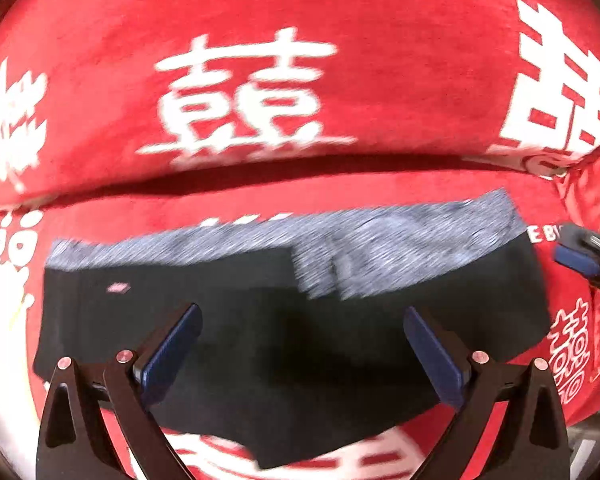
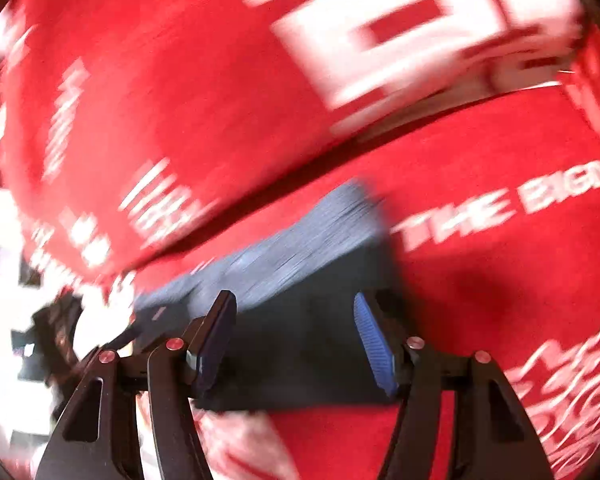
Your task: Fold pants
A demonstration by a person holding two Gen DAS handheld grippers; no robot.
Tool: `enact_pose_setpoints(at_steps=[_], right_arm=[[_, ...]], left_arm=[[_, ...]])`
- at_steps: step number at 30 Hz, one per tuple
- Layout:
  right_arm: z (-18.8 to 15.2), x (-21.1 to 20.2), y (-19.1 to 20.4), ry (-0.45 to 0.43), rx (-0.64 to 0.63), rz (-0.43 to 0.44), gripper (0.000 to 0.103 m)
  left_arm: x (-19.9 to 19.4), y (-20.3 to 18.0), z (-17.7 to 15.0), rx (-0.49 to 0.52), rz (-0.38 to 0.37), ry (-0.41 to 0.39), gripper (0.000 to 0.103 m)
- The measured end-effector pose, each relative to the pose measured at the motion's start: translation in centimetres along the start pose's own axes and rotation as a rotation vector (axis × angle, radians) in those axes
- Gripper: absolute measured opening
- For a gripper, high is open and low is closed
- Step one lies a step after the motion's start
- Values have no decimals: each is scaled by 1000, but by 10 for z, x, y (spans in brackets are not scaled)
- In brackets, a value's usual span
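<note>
The folded black pants with a heathered grey waistband point(image 1: 284, 320) lay flat on a red plush blanket printed with white characters point(image 1: 380, 92), waistband away from the cameras. A raised fold of the same blanket ran across just beyond the waistband; bare red fabric stretched to the right of the pants in the right wrist view, which was badly blurred. The left hand-held gripper point(image 1: 302, 354) hovered over the pants' middle, its blue-padded fingers spread wide with nothing between them. The right hand-held gripper point(image 2: 296, 340) was likewise parted over the pants' right edge, gripping nothing; its blue tip point(image 1: 576, 262) showed at the far right of the left wrist view, beside the pants.
</note>
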State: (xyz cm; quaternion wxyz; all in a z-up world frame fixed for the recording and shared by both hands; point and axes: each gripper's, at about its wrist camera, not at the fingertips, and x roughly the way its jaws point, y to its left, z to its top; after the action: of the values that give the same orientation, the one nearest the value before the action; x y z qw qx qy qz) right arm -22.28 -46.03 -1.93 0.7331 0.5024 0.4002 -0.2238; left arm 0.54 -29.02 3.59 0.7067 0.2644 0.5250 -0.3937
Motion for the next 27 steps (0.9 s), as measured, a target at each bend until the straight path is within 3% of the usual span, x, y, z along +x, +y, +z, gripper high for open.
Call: enact_pose_setpoints(at_steps=[2, 3, 4, 7, 9, 10, 12, 14, 20, 22, 27], right_arm=[[15, 14, -33, 49, 79, 22, 61], [20, 29, -48, 99, 129, 70, 44], [22, 42, -58, 146, 160, 115, 39], [23, 51, -72, 172, 216, 141, 36], [18, 40, -85, 167, 257, 143, 35], [14, 35, -93, 172, 259, 108, 36], [11, 31, -94, 186, 211, 3, 44], [10, 18, -82, 165, 141, -51, 46], [-4, -21, -12, 74, -121, -106, 50], [-10, -13, 5, 97, -164, -85, 55], [-29, 20, 59, 178, -286, -97, 55]], left_arm=[[10, -14, 7, 17, -13, 6, 101], [15, -26, 9, 25, -22, 13, 101], [19, -34, 8, 30, -29, 19, 101], [36, -50, 4, 51, -41, 39, 101], [50, -56, -4, 72, 1, 68, 101], [62, -54, -11, 70, 23, 105, 101], [75, -41, -23, 9, -23, 140, 103], [75, -28, -26, -51, -59, 149, 103], [62, -17, -31, -61, 20, 184, 103], [52, -9, -35, -81, 59, 194, 103], [31, 20, -46, -139, 83, 206, 103]])
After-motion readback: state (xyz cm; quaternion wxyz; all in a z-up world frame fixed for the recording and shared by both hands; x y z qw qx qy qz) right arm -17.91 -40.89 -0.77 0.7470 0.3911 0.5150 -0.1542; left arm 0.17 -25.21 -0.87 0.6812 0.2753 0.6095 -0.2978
